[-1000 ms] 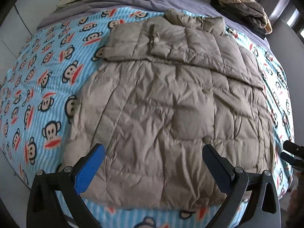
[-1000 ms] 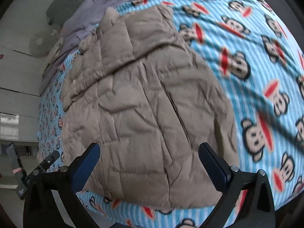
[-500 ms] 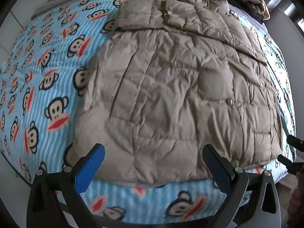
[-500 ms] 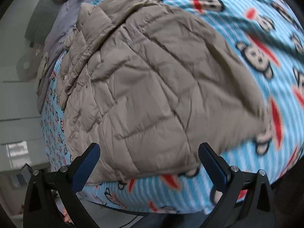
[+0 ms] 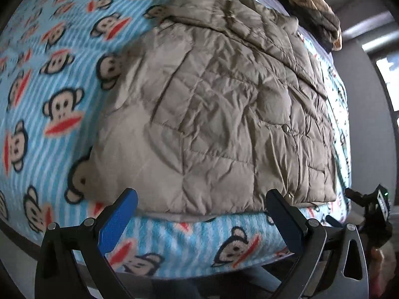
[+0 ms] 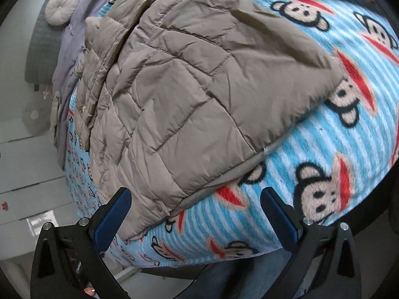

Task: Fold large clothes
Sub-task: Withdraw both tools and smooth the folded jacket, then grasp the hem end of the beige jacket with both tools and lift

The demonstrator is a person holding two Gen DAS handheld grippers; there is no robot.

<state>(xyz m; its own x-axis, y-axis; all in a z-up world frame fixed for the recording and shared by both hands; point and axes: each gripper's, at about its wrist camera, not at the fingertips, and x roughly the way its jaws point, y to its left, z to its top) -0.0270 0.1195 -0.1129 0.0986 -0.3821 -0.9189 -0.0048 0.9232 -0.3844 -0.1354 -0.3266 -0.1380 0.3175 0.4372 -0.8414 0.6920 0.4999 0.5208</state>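
Note:
A large taupe quilted puffer jacket (image 5: 219, 114) lies flat on a bed, its hem near the front edge and its sleeves folded across the top. It also shows in the right wrist view (image 6: 179, 94). My left gripper (image 5: 200, 220) is open and empty, just below the hem's left part. My right gripper (image 6: 195, 216) is open and empty, at the hem's right corner with the snap buttons. The right gripper shows at the left wrist view's right edge (image 5: 369, 206).
The bed carries a blue striped monkey-print blanket (image 5: 49, 79), also seen in the right wrist view (image 6: 349, 149). A folded pile of clothes (image 5: 316, 17) lies at the far end on a lilac sheet (image 6: 72, 44). A round white cushion (image 6: 61, 7) lies there too. The bed's front edge drops to the floor.
Both grippers have pulled back and down from above the jacket to the front edge of the bed. The hem now sits just ahead of the fingers. Both stay open.

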